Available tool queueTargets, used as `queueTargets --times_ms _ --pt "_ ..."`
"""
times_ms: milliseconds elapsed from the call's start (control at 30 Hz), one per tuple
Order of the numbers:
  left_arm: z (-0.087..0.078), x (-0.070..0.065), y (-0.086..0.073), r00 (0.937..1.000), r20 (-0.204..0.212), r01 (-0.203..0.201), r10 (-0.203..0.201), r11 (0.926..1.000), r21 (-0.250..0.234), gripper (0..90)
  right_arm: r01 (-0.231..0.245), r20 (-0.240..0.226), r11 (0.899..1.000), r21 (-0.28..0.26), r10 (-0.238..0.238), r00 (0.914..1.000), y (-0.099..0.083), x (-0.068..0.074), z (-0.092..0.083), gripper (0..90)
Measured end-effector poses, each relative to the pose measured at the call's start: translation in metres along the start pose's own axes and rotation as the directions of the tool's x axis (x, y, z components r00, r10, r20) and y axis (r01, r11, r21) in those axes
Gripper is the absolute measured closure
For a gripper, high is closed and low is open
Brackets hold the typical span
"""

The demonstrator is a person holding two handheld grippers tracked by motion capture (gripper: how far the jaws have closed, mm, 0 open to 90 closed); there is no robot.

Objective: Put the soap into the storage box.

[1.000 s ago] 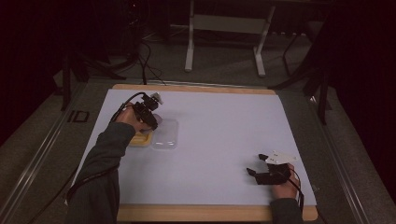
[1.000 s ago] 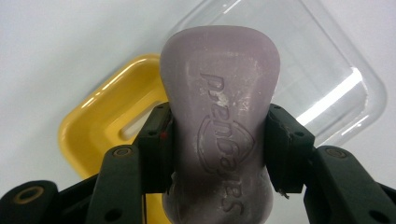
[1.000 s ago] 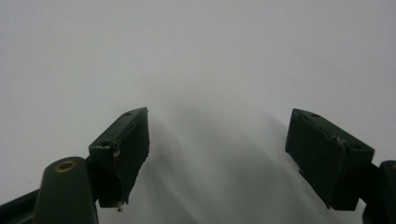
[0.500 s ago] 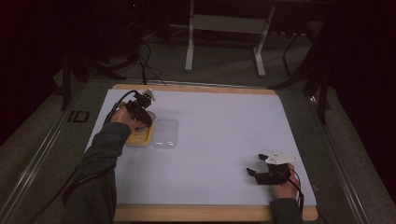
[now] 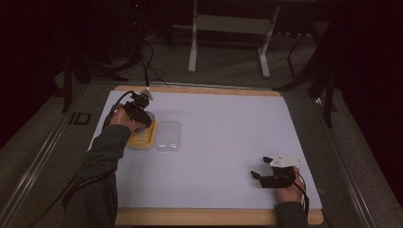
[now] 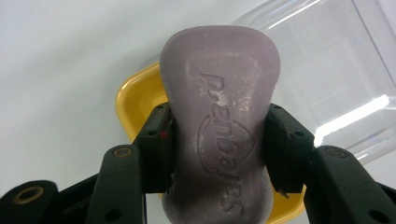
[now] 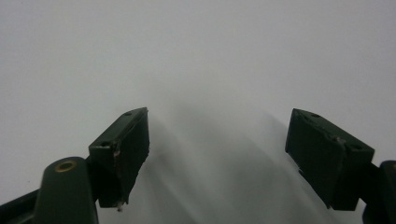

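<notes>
Left gripper point(image 6: 217, 154): jaws clamped on soap point(image 6: 219, 116), yellow dish point(image 6: 135, 100) beneath, clear lid point(image 6: 336, 79) beyond. Right gripper point(image 7: 217, 154): jaws wide, bare table point(image 7: 210, 56) between.

The setting is a laboratory or recording workspace. A wooden-edged desk point(image 5: 218, 219) carries a plain white sheet covering its top. Grey carpet floor point(image 5: 43, 156) surrounds it. Black cables point(image 5: 142, 61) trail across the floor behind. A white metal-framed stand point(image 5: 228, 28) occupies the dim, dark background.
</notes>
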State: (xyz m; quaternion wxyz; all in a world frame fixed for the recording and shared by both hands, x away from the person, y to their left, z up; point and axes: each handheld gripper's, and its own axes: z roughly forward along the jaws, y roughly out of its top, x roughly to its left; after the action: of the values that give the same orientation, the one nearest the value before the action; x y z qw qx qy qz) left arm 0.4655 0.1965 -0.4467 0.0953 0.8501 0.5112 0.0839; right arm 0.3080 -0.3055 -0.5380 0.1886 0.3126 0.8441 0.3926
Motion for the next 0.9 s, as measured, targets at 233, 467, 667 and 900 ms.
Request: queueTargets --times_ms 233,467,667,900 --pt "0.0009 0.0039 -0.0024 0.9992 0.004 0.041 -0.041 0.9991 -0.008 49.9 0.0 -0.001 1.0 0.0 0.0 1.0 0.0 0.0 0.0 21.4" --pt "0.0045 0.0061 -0.0059 0.9969 0.018 0.077 -0.077 0.997 -0.006 49.9 0.004 -0.002 1.0 0.0 -0.004 1.0 0.0001 -0.0001 0.0004 21.4" --pt "0.0068 0.0051 -0.0069 0.9947 0.028 0.099 -0.099 0.995 -0.006 49.9 0.003 -0.001 1.0 0.002 -0.003 1.0 0.0002 0.0003 0.0004 21.4" --pt "0.008 0.0032 -0.006 0.9938 0.033 0.106 -0.106 0.9943 -0.006 49.8 0.004 -0.001 1.0 0.002 -0.004 1.0 0.0002 0.0003 0.0004 21.4"
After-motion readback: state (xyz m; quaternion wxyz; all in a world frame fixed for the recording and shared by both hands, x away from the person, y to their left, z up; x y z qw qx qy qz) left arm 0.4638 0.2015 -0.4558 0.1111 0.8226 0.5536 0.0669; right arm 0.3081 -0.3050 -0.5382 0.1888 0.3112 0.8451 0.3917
